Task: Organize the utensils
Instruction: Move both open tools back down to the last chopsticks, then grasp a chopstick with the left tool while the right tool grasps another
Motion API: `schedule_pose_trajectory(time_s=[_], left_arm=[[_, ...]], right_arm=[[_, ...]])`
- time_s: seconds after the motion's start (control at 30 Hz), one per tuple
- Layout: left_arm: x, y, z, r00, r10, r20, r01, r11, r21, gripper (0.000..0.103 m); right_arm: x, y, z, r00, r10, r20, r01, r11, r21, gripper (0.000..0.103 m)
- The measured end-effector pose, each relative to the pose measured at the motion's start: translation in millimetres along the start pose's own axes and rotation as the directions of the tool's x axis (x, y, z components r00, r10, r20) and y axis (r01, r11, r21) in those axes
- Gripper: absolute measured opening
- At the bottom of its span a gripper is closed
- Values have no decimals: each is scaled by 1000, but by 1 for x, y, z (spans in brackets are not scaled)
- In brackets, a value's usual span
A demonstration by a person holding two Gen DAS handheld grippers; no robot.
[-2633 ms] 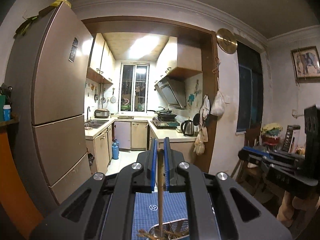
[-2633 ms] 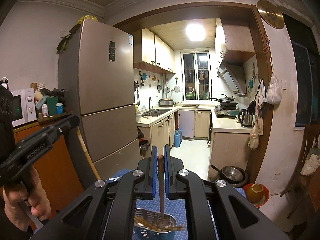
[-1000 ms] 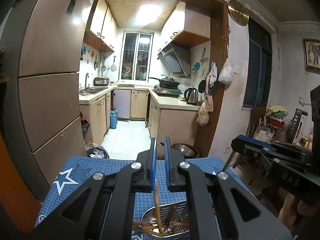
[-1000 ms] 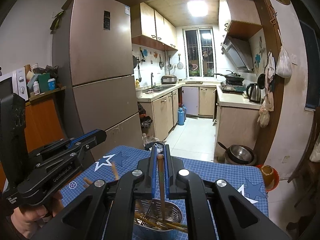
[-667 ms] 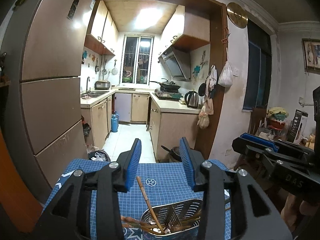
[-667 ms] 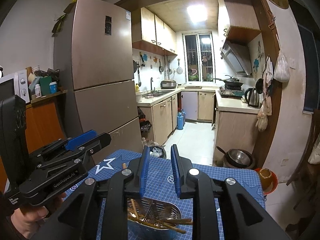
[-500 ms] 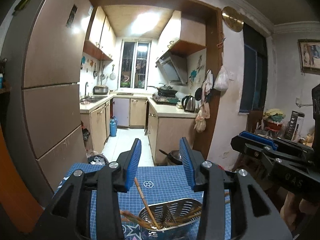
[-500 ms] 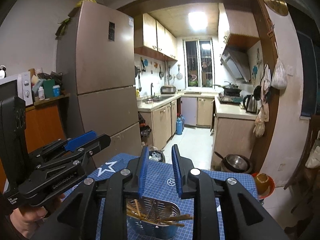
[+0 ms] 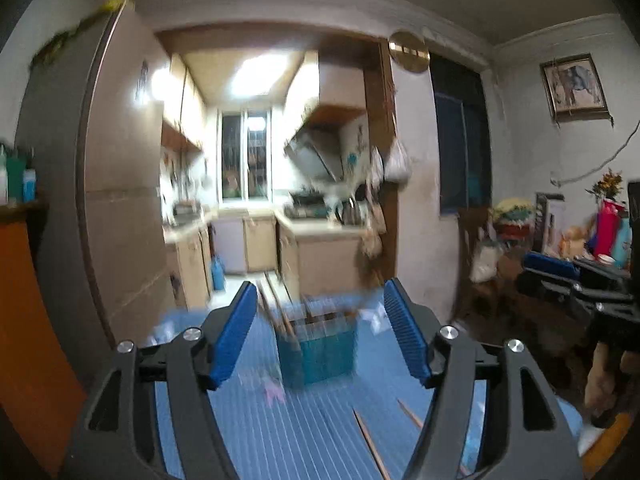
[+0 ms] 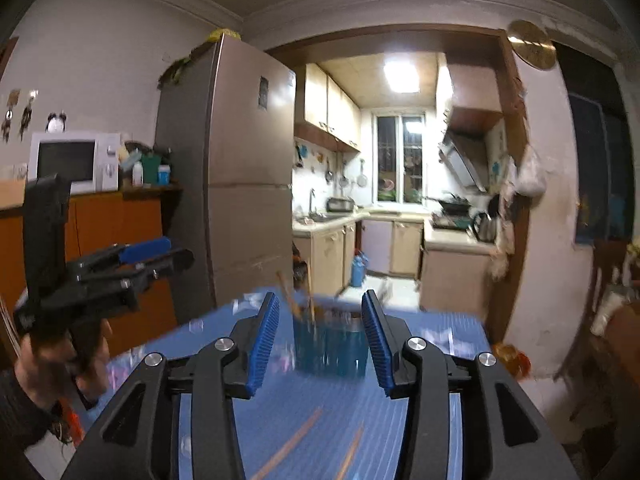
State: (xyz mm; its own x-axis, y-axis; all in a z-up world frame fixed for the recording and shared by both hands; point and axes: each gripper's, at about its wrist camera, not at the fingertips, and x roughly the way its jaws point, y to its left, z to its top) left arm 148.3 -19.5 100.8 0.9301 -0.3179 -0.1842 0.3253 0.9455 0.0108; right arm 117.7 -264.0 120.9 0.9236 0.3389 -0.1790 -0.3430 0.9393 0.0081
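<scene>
Risk: both views smearing, so lunging at loose chopsticks (image 10: 288, 446) lying flat on blue mat (image 9: 280, 432) likely means fingers skidding over them, or knocking holder (image 10: 332, 344) standing further back with sticks leaning out.

Left gripper (image 9: 320, 332): jaws gaping wide, gripping nothing, touching nothing.

Right gripper (image 10: 320, 340): jaws spreading wide, empty too, holder showing between them.

One utensil holder (image 9: 320, 354), two loose chopsticks (image 9: 370, 442), two grippers (image 9: 322, 334).
</scene>
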Motion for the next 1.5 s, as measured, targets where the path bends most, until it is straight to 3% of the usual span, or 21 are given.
schedule_pose_trajectory(time_s=[0.13, 0.23, 0.37, 0.53, 0.63, 0.9, 0.97, 1.1, 1.5], left_arm=[[4, -12, -75, 987, -29, -156, 27, 1000, -15, 63], [13, -22, -122, 964, -60, -261, 54, 998, -30, 63], [20, -35, -177, 923, -114, -366, 99, 993, -59, 63], [21, -43, -211, 901, -149, -408, 128, 989, -79, 54], [22, -44, -219, 898, -156, -412, 128, 987, -95, 51], [29, -55, -226, 890, -169, -424, 143, 985, -93, 33], [31, -58, -225, 891, -170, -421, 145, 985, -89, 26], [35, -67, -225, 897, -166, -410, 144, 986, -86, 21], [31, -73, -226, 913, -131, -386, 109, 991, -76, 21]], right_arm=[[-24, 13, -93, 994, -37, -102, 42, 998, 48, 45], [-28, 18, -151, 978, -51, -204, 72, 993, 97, 43], [-21, 20, -199, 949, -51, -311, 98, 986, 137, 29], [-13, 23, -218, 938, -68, -341, 121, 983, 139, 24], [-8, 23, -223, 934, -69, -351, 123, 983, 135, 20], [-1, 26, -232, 933, -81, -349, 132, 984, 123, 16], [0, 26, -232, 934, -82, -348, 131, 984, 122, 15], [1, 25, -232, 936, -83, -341, 134, 982, 130, 13], [2, 28, -231, 935, -97, -340, 141, 984, 106, 14]])
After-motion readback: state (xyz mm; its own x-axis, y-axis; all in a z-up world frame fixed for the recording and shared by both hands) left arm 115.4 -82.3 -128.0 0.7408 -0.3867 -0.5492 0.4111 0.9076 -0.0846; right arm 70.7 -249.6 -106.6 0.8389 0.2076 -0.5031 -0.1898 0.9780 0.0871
